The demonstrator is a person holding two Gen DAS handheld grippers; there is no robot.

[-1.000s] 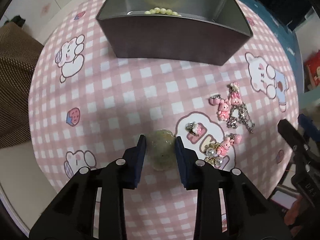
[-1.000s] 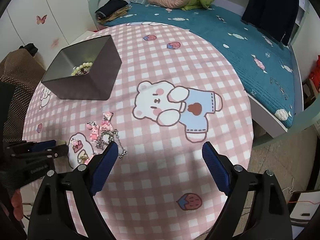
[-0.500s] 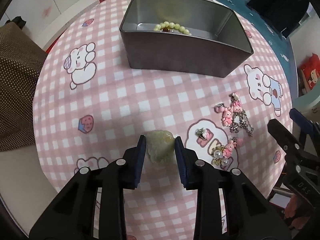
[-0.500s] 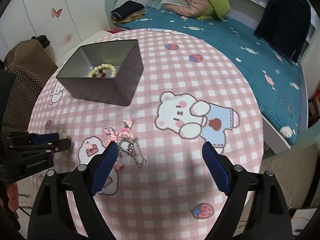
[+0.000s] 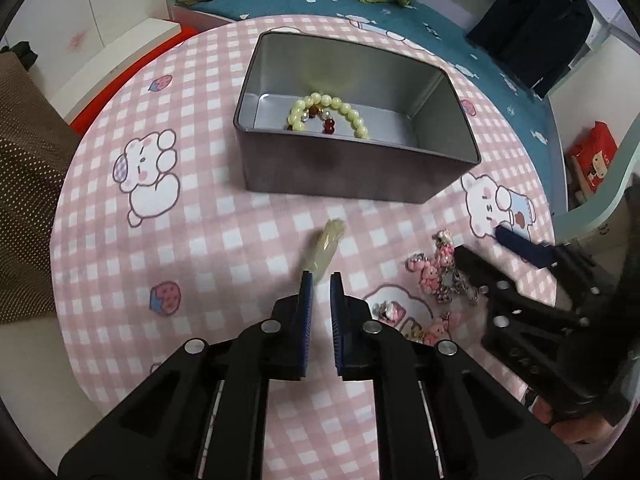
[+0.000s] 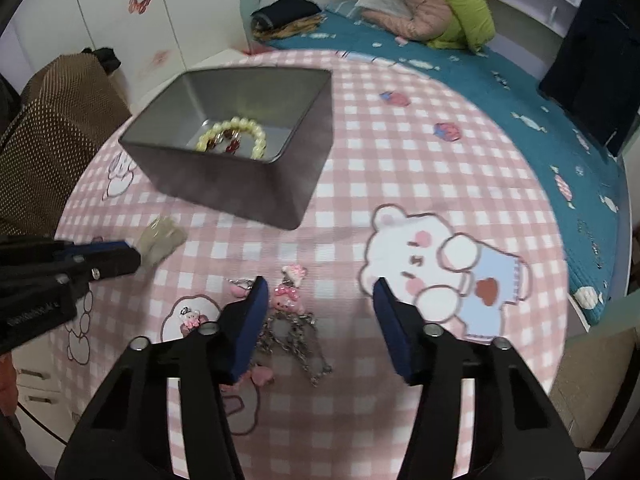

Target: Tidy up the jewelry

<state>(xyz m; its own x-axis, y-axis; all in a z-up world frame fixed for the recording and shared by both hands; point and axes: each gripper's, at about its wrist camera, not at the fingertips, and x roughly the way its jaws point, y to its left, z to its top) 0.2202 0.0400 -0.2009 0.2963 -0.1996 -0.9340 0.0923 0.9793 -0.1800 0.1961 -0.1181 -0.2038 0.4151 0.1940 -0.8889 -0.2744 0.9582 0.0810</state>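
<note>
The left gripper (image 5: 319, 280) pinches the pale jade pendant (image 5: 326, 248) by its near end, long axis pointing ahead toward the tin (image 5: 360, 176). The right gripper (image 6: 318, 290), jaws just closing yet apart, hangs over the charms (image 6: 290, 300), holding nothing.

Both fisheye views look steeply down along their own fingers (image 5: 306, 292) onto the pink checked table (image 5: 208, 240), close above it. Both share the grey tin (image 5: 352, 176) at twelve o'clock and the bed (image 6: 500, 72) beyond.
</note>
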